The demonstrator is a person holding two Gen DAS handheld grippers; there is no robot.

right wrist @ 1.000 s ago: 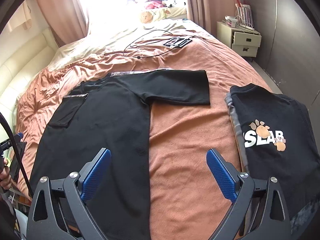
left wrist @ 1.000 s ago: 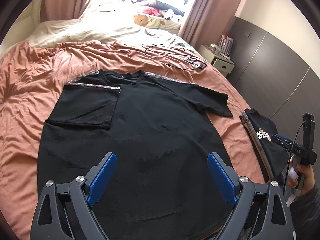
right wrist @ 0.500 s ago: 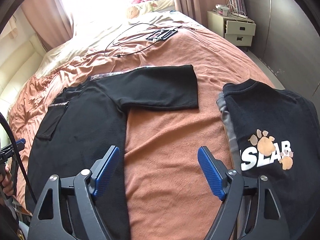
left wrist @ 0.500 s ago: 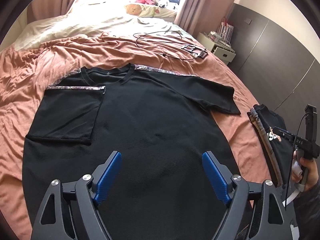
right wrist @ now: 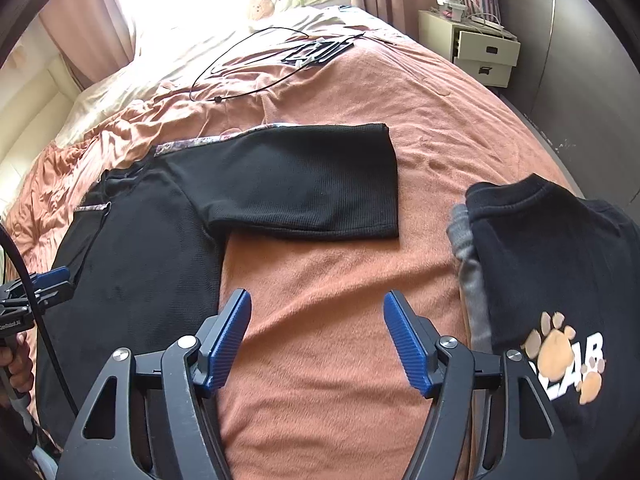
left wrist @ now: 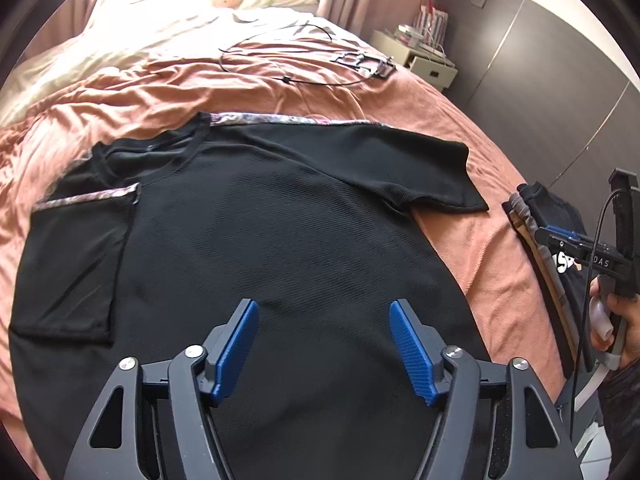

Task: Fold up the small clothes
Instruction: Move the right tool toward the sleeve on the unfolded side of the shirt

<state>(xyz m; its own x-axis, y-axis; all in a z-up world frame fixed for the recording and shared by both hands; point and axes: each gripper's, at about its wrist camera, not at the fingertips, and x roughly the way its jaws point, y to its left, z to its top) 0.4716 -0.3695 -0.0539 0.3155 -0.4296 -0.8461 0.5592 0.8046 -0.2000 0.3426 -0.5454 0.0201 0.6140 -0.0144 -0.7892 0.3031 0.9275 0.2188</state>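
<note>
Both grippers, left gripper (left wrist: pixel 324 312) and right gripper (right wrist: pixel 318 304), are built from black frames with triangular cut-outs, silver screws and ribbed blue pads (left wrist: pixel 410 354). A black cable (right wrist: pixel 38 314) is seen. Bare skin shows on the right hand (left wrist: pixel 618 322).

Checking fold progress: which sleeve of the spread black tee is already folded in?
The left sleeve, lying flipped onto the black tee; the right sleeve lies stretched flat on the blanket.

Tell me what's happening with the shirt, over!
Left gripper open, over black T-shirt, empty. Right gripper open, over bare blanket. Left sleeve folded in, right sleeve still out. Folded pile beside; nothing blocking.
</note>
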